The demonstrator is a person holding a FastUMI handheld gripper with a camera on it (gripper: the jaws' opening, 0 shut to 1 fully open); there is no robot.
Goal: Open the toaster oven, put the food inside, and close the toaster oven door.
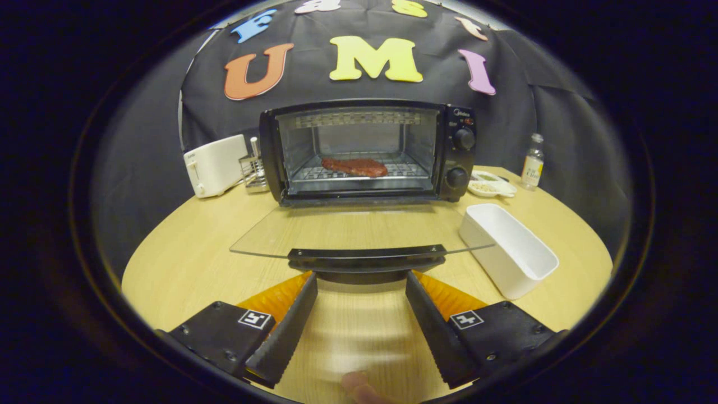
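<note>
Ahead, spread fingers (362, 280) under glass door (359, 233).

Wall: black cloth (140, 146) hangs behind the table, creased, with a seam down its left side.
Table: light wood-grain table (185, 264) with a rounded edge, standing in front of the cloth.
Light: soft and even from above, with a pale sheen on the wood nearest the camera and darkness beyond the table's edge.

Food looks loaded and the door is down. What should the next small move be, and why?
Probably slide the open gripper forward under the door handle and lift. The meat already lies on the toaster oven rack, and the handle sits just ahead of the fingers.
</note>
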